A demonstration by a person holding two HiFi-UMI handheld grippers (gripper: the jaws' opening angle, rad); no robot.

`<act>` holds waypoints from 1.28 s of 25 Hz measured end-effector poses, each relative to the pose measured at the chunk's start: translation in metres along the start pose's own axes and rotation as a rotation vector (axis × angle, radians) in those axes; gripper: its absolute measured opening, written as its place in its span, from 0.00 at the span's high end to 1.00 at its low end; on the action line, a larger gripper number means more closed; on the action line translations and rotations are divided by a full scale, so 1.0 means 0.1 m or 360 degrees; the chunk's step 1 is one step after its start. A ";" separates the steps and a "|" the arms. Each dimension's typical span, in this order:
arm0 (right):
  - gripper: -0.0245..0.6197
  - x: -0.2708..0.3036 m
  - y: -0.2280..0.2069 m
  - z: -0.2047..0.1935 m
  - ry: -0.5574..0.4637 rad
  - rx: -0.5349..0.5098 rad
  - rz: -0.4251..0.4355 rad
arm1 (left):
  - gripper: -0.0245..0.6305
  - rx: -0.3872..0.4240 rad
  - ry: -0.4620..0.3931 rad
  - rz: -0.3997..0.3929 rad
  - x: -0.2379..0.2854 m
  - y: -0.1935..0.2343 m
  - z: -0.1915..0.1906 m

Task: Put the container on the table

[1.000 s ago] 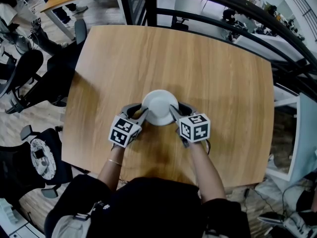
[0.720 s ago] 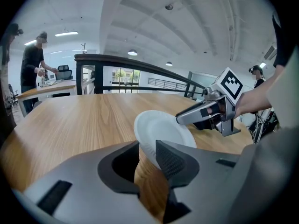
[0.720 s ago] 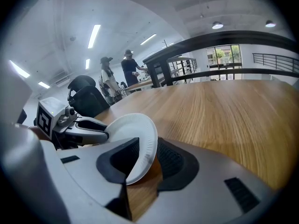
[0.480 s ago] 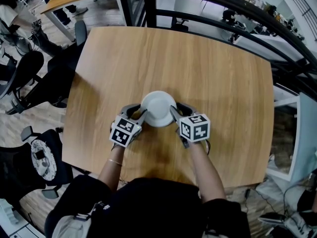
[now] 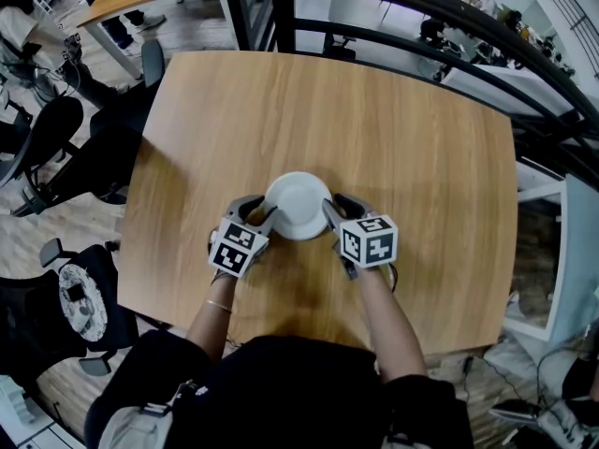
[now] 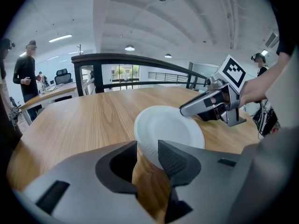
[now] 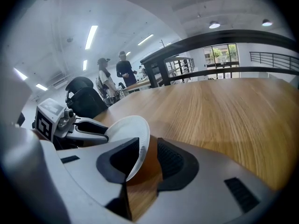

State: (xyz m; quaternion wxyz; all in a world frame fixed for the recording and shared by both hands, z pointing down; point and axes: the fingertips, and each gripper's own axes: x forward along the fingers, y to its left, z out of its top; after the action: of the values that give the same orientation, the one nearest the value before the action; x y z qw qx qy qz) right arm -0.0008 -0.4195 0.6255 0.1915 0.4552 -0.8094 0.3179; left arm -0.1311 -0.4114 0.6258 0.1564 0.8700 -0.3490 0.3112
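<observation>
A white paper plate (image 5: 298, 204) sits on the wooden table (image 5: 393, 120), near the front middle. My left gripper (image 5: 265, 216) is at its left rim and my right gripper (image 5: 331, 213) at its right rim. In the left gripper view the rim of the plate (image 6: 170, 132) lies between the jaws of the left gripper (image 6: 148, 150), which are opening, with a gap beside the left pad. In the right gripper view the plate (image 7: 128, 141) leans between the wide jaws of the right gripper (image 7: 148, 155), clear of the right pad.
Office chairs (image 5: 42, 134) stand on the floor left of the table. A black railing (image 5: 421, 12) runs behind its far edge. Bare wood surrounds the plate on all sides. People stand far off in both gripper views.
The left gripper's marker cube has tilted slightly and its jaws look wider round the rim. The plate has shifted a touch to the left. Both hands stay where they were.
</observation>
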 end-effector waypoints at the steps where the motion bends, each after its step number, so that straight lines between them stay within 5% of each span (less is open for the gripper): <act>1: 0.77 0.00 0.00 0.00 -0.0001 0.0004 0.0000 | 0.76 -0.0002 0.0004 0.0004 0.00 0.01 -0.01; 14: 0.77 -0.02 0.04 0.06 -0.0035 0.0011 0.0017 | 0.75 -0.0014 -0.0090 0.0013 -0.08 0.02 0.14; 19: 0.87 -0.11 0.05 0.10 -0.0078 0.0020 -0.0001 | 0.75 -0.0030 -0.0167 0.0000 -0.18 -0.05 0.26; 32: 0.92 -0.44 0.25 0.27 -0.0202 0.0035 0.0041 | 0.92 -0.0001 -0.0295 -0.0037 -0.45 -0.26 0.48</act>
State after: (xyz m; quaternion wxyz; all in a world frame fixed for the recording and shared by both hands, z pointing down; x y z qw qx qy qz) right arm -0.0003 -0.4010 0.5711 0.1307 0.4659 -0.8222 0.2998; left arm -0.1171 -0.3938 0.5583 0.1272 0.8990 -0.3519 0.2274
